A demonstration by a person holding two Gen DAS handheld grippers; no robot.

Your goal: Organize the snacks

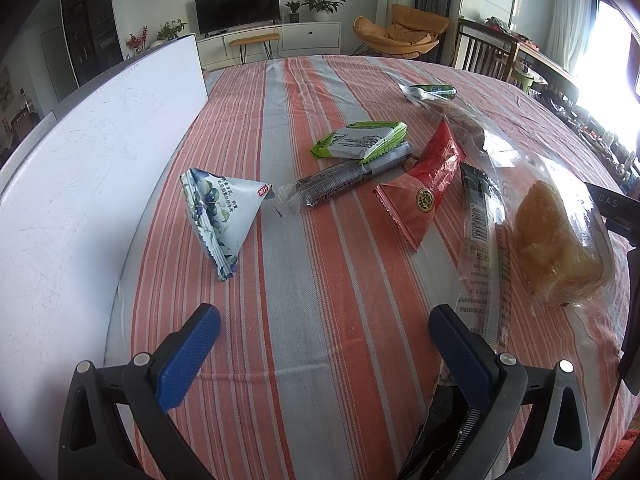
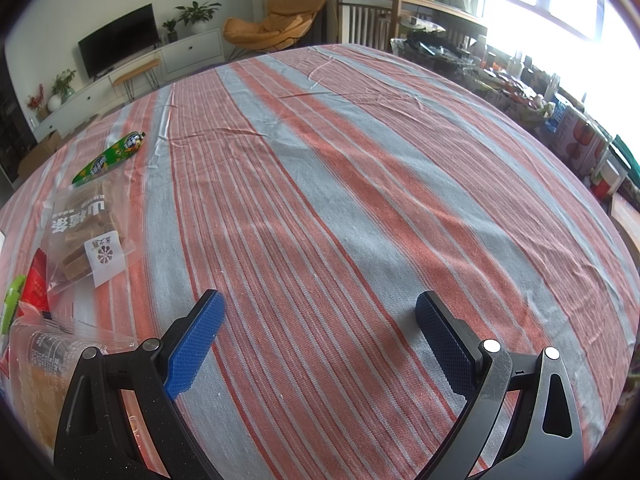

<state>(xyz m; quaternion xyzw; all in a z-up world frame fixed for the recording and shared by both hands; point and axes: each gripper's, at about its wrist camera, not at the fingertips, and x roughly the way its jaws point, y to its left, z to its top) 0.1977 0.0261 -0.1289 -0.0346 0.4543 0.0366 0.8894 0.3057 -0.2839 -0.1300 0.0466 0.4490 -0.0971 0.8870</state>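
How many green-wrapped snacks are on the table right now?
2: the flat green packet mid-table atop a grey stick pack; the green sausage farther back. Others may be hidden.

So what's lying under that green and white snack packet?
The green and white packet rests on a long dark stick-shaped wrapper, which pokes out both sides. Its middle is covered; beneath lies the striped tablecloth.
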